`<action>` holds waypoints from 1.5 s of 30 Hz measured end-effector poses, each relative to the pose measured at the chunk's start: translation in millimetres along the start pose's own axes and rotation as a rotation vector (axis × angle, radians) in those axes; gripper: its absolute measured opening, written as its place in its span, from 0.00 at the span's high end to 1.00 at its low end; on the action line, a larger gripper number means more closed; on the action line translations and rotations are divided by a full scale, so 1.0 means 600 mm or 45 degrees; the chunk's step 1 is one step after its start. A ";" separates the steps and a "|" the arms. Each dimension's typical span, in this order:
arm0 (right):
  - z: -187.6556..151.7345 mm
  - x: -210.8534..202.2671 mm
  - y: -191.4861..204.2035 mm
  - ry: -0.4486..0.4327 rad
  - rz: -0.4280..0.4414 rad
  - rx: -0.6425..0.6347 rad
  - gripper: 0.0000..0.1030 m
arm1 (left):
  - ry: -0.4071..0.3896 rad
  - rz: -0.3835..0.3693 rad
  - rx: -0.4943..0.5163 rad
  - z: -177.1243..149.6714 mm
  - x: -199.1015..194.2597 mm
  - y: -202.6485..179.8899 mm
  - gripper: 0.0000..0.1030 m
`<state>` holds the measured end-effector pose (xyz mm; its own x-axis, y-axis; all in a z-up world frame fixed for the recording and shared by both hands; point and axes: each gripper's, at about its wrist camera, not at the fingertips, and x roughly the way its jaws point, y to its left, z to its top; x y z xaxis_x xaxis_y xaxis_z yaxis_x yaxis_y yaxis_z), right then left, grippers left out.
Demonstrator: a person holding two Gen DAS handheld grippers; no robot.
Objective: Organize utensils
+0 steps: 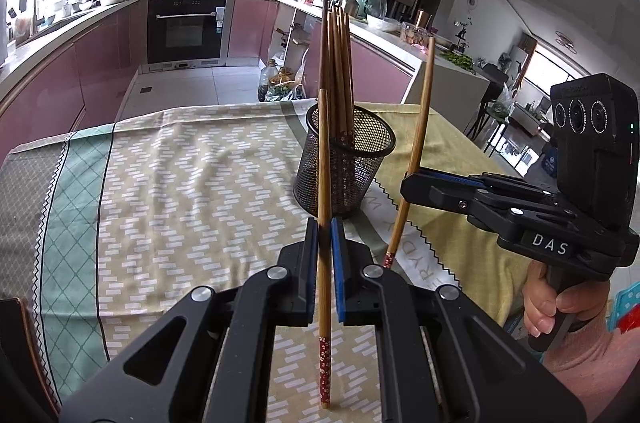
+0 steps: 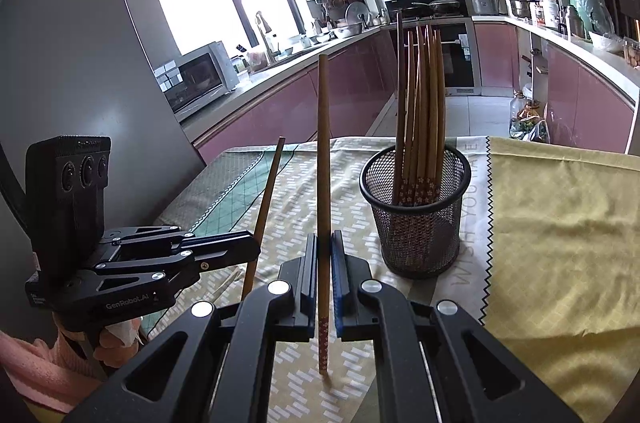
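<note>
jaws: left gripper (image 1: 324,235) and right gripper (image 2: 324,247) each clamp one chopstick (image 1: 325,183) | mesh holder (image 1: 344,159): one

We read "DAS" on a white label on the right claw (image 1: 416,179) body, frame right. "GenRobot.AI" is printed on the left claw (image 2: 250,247) body, lower left. The cloth (image 2: 468,263) shows inverted "WISH YOU"; the remaining letters are unclear.
</note>
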<state>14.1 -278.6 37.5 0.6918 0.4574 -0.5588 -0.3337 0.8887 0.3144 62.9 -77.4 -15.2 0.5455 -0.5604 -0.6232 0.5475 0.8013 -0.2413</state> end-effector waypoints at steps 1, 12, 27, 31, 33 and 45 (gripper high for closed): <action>0.001 -0.001 0.000 -0.003 0.000 -0.001 0.94 | -0.001 -0.005 -0.002 0.001 -0.001 0.000 0.93; 0.010 -0.006 0.002 -0.032 -0.004 -0.005 0.94 | -0.022 -0.022 -0.001 0.012 -0.007 -0.003 0.93; 0.013 -0.013 0.003 -0.055 -0.008 -0.007 0.94 | -0.047 -0.032 0.002 0.021 -0.015 -0.008 0.93; 0.015 -0.014 0.005 -0.060 -0.009 -0.011 0.94 | -0.051 -0.041 -0.002 0.022 -0.018 -0.007 0.93; 0.017 -0.013 0.006 -0.062 -0.011 -0.011 0.94 | -0.054 -0.042 -0.004 0.023 -0.019 -0.007 0.93; 0.020 -0.010 0.008 -0.069 -0.013 -0.018 0.94 | -0.069 -0.053 -0.006 0.028 -0.027 -0.006 0.93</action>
<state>15.8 -277.3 51.9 0.7286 0.4461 -0.5197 -0.3351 0.8940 0.2975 62.8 -74.9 8.3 0.5558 -0.6036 -0.5717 0.5676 0.7779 -0.2695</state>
